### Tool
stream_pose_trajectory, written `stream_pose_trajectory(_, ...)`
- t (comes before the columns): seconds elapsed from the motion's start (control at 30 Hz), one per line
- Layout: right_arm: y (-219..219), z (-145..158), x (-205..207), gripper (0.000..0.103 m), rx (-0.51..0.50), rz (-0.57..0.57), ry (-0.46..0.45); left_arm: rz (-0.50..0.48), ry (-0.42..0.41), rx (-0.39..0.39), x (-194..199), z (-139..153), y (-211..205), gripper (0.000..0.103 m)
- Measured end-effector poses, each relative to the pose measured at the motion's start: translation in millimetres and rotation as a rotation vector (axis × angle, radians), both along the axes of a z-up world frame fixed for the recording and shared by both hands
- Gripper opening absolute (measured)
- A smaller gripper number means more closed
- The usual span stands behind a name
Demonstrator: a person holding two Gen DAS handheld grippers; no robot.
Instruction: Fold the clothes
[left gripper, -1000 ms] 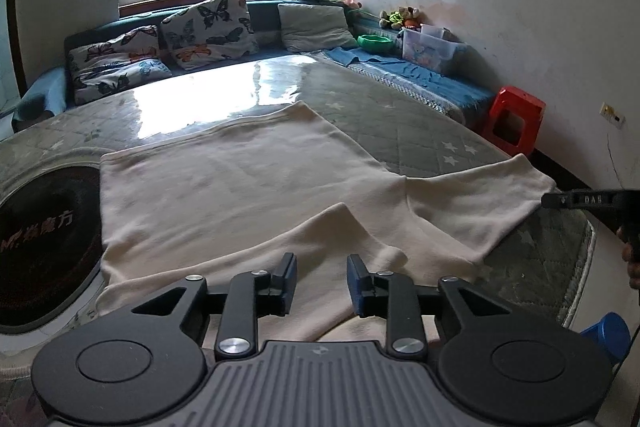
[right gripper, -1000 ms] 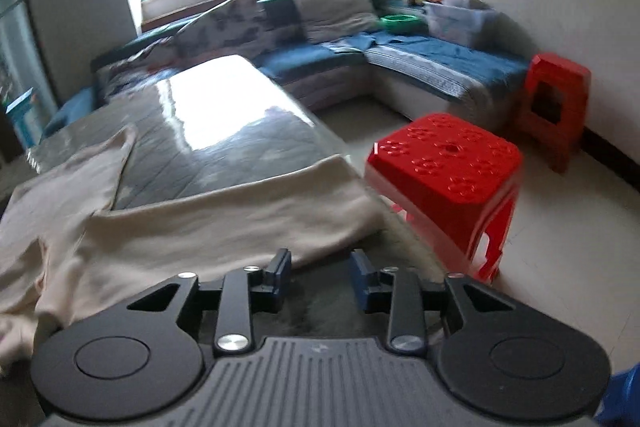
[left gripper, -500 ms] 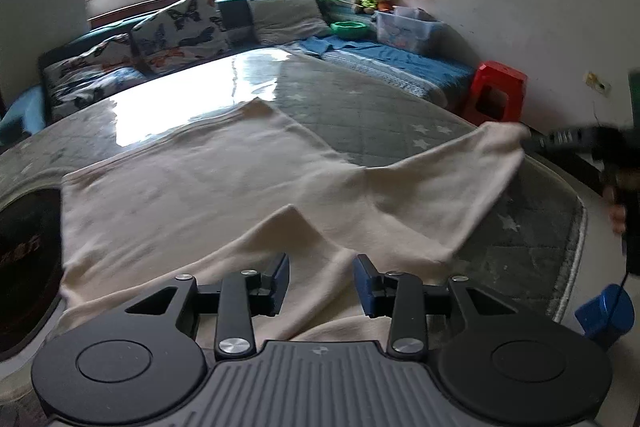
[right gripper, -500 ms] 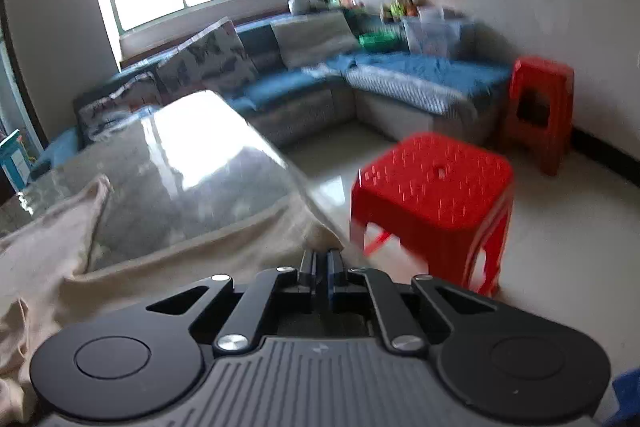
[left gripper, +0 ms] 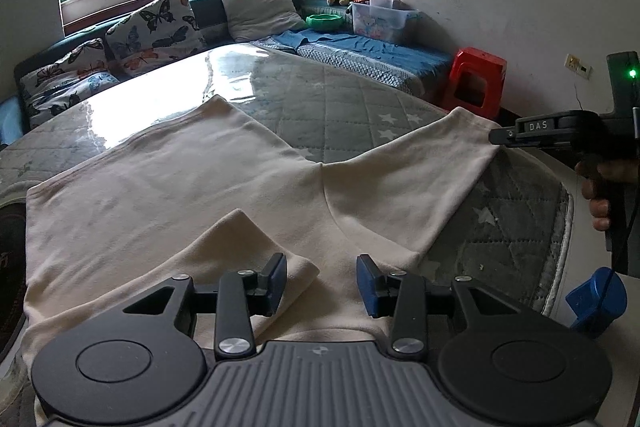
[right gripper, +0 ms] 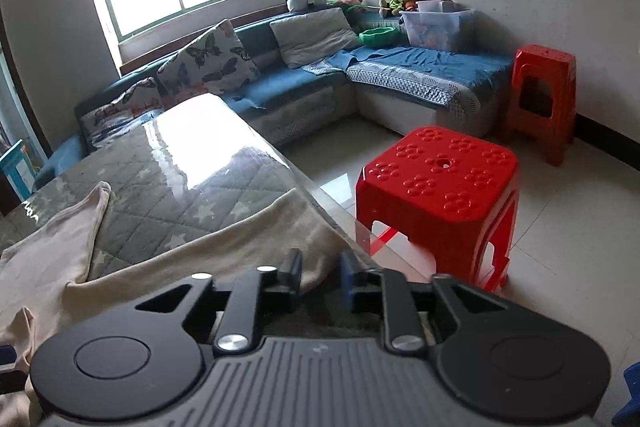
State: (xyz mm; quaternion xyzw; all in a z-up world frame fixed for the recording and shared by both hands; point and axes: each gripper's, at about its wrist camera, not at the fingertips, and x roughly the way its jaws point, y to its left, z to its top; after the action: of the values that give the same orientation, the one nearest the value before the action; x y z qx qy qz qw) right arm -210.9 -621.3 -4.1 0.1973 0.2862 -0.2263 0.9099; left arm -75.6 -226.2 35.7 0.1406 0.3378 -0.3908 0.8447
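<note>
A cream long-sleeved garment (left gripper: 168, 183) lies spread on the grey quilted table (left gripper: 352, 107). One sleeve (left gripper: 420, 171) stretches right toward the table edge; the other (left gripper: 248, 251) is folded over near me. My left gripper (left gripper: 321, 283) is open just above the garment's near edge, holding nothing. My right gripper (right gripper: 320, 277) is open, its fingers on either side of the right sleeve's cuff (right gripper: 280, 227) at the table edge. It shows from the side in the left wrist view (left gripper: 496, 138), at the tip of that cuff.
A low red stool (right gripper: 440, 183) stands on the floor just beyond the table edge, a taller red stool (right gripper: 542, 95) by the wall. A blue sofa (right gripper: 400, 75) with cushions runs along the far side. A dark round patch (left gripper: 8, 255) lies at the table's left.
My right gripper was shut half a second ago and is now open at the sleeve cuff. The right sleeve has been drawn out further right. My left gripper opened a little wider and stayed over the near edge.
</note>
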Motion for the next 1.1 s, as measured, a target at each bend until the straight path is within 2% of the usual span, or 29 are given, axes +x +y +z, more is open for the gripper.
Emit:
stream_pose_trajectory(0.1,-3.3,-4.3,1.5,0.022,0.034,-0.011,-0.021,-0.004,-0.001,0.0,-1.5,0.3,-1.5,0.043)
stream_pose_trajectory(0.13,-3.3,-4.7,1.7,0.019,0.032,-0.011,-0.026,-0.005,-0.001,0.001,-2.0,0.4,-2.0,0.043)
stream_pose_trajectory(0.17,-3.3,-4.9,1.8,0.007,0.027,-0.014,-0.028,-0.008,-0.001,-0.001,-2.5,0.7,-2.4,0.043)
stream_pose_trajectory(0.2,-4.0,-4.5,1.4,0.004,0.027,-0.015,-0.033,-0.011,-0.002,-0.003,-3.2,1.4,-2.7,0.043)
stream_pose_trajectory(0.27,-5.0,1.2,0.2,0.004,0.024,-0.013,-0.054,-0.017,-0.004,-0.006,-4.3,2.0,-3.6,0.045)
stream_pose_trajectory(0.5,-1.3,48.6,-3.4,0.003,-0.026,0.035,-0.179,-0.037,-0.008,0.007,-6.6,-5.4,-11.3,0.046)
stream_pose_trajectory(0.7,33.9,101.8,4.0,0.003,-0.099,0.189,-0.263,-0.035,-0.019,-0.01,-8.3,-4.1,-7.7,0.047)
stream_pose_trajectory(0.83,70.7,134.6,14.8,0.003,-0.15,0.323,-0.31,-0.022,-0.041,-0.052,-11.7,8.7,15.3,0.051)
stream_pose_trajectory(0.97,110.6,158.2,30.5,0.003,-0.185,0.461,-0.336,0.058,-0.051,-0.086,-8.3,20.2,57.9,0.052)
stream_pose_trajectory(1.1,169.9,166.4,57.8,0.003,-0.223,0.643,-0.323,0.179,-0.073,-0.107,-4.4,25.8,107.7,0.052)
